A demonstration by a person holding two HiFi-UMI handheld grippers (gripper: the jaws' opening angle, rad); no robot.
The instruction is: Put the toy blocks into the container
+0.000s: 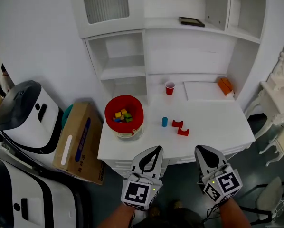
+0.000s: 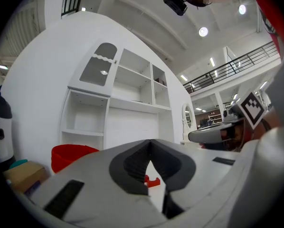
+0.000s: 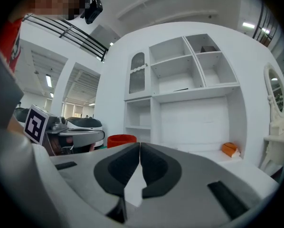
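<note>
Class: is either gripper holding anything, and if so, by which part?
Nothing is held. The left gripper and right gripper are both shut and empty; the red blocks lie on the table.

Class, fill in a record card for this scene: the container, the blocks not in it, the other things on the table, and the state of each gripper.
Container: red container on the left part of the white table, with coloured blocks inside
Blocks outside: blue block; red blocks and, right of the container
Other things: red cup and orange object, at the back
Left gripper: fingers shut, empty, near the table's front edge
Right gripper: fingers shut, empty, near the table's front edge
</note>
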